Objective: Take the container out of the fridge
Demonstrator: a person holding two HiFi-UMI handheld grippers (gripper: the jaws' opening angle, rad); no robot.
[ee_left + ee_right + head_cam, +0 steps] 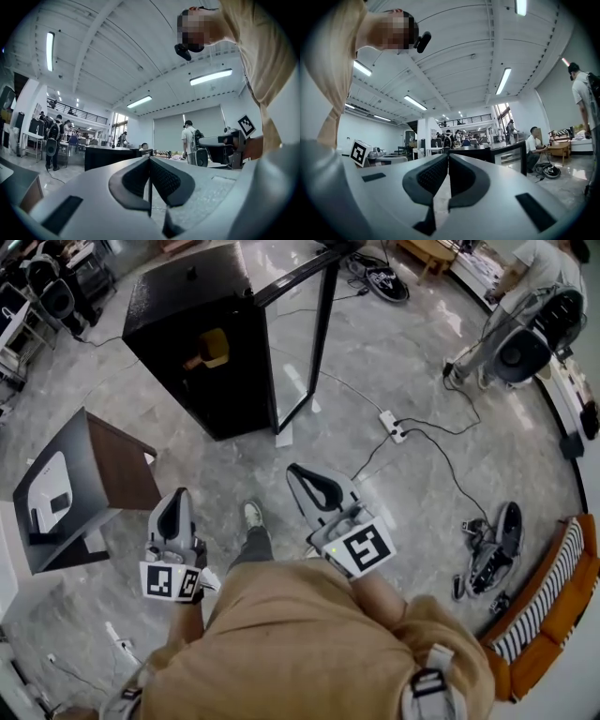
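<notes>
Jaws are closed and empty on the left gripper [174,507] and the right gripper [314,486], both well apart from the open fridge [187,324], so the approach seems in hand and next they must reach the yellow container [214,348] inside.

head view steeply down — gripper views up at ceiling [464,47]

Grey marble floor [403,352] with a white power strip [394,426] — dark side table [117,465] at left (strip lights [210,77] overhead).
</notes>
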